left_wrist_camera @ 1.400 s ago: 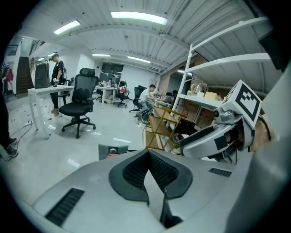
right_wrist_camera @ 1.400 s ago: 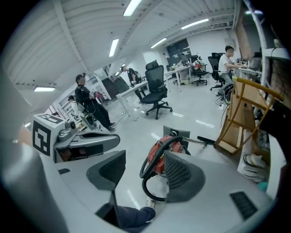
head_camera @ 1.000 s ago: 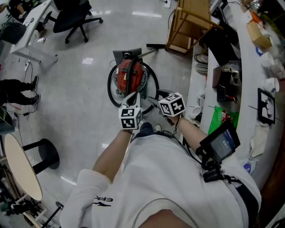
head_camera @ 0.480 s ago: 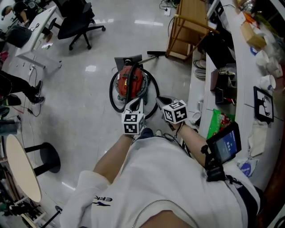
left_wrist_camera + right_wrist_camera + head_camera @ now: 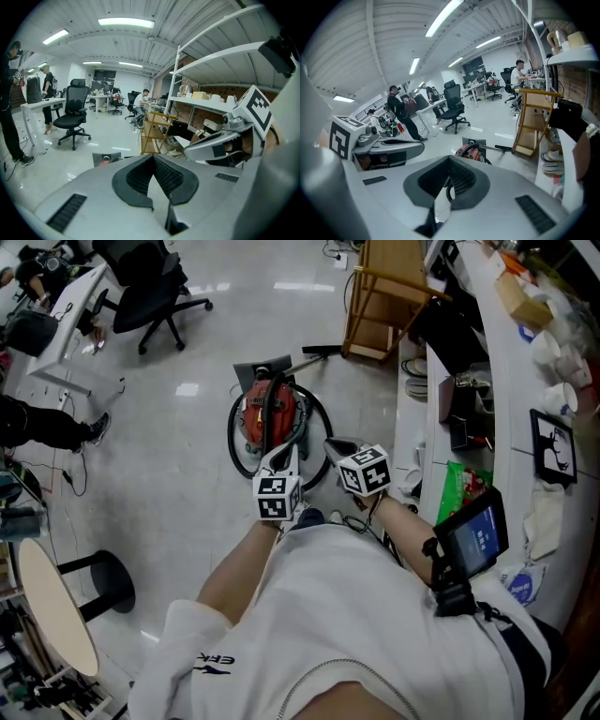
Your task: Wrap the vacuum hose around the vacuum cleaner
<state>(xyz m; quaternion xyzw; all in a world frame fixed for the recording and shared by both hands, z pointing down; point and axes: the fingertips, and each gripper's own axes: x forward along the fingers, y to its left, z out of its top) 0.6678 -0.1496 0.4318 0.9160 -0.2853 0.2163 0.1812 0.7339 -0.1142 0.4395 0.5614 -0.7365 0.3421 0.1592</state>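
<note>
Red vacuum cleaner (image 5: 270,413) ringed by its black hose (image 5: 231,432)
It sat on the shiny floor (image 5: 178,484) at upper centre of the head view, the hose looping round its body. The left tongs (image 5: 281,456) were fully shut and empty; the right tongs (image 5: 334,444) had just closed on nothing.

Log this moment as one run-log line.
vacuum cleaner: on floor | hose: looped around it | left gripper: shut, empty | right gripper: jaws just closed, nothing between

The vacuum cleaner (image 5: 255,414) is red, its vacuum hose (image 5: 231,433) black, the floor (image 5: 169,474) pale grey, the office chair (image 5: 155,292) black.
</note>
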